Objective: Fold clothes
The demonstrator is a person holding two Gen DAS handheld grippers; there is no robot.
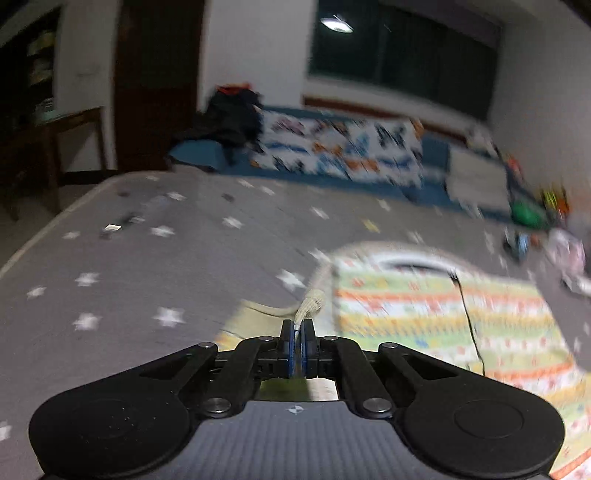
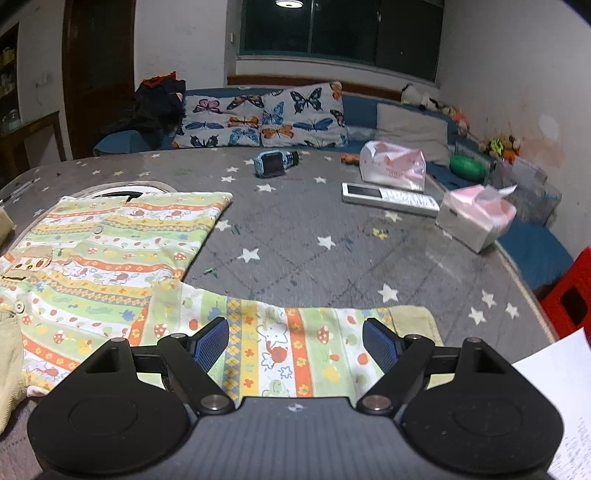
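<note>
Left gripper (image 1: 297, 341), bottom centre of the left wrist view: jaws closed tight on a cream ribbed cuff (image 1: 311, 306), apparently the end of one sleeve, drawn up off the surface; this view is blurred, so detail is poor. Right gripper (image 2: 295, 341), bottom centre of the right wrist view: jaws spread wide, holding nothing, poised over the other sleeve (image 2: 295, 343), which lies flat and stretched out toward lower right. Shirt (image 2: 110, 251), a child's patterned top in green, orange and yellow bands, buttoned front up, spread across the left half of the right view on the grey star-print bench (image 2: 314, 266). Progress, judged: early; the body is laid out flat and unfolded, one sleeve is only now gripped for folding inward, the other sleeve and the body folds remain. Farther back on the bench: a white remote (image 2: 391, 199), a tissue box (image 2: 476, 218), a plastic bag (image 2: 393, 166), a blue toy (image 2: 271, 164). Farthest: butterfly pillows (image 2: 258, 116) along the wall under a dark window (image 2: 340, 26).
</note>
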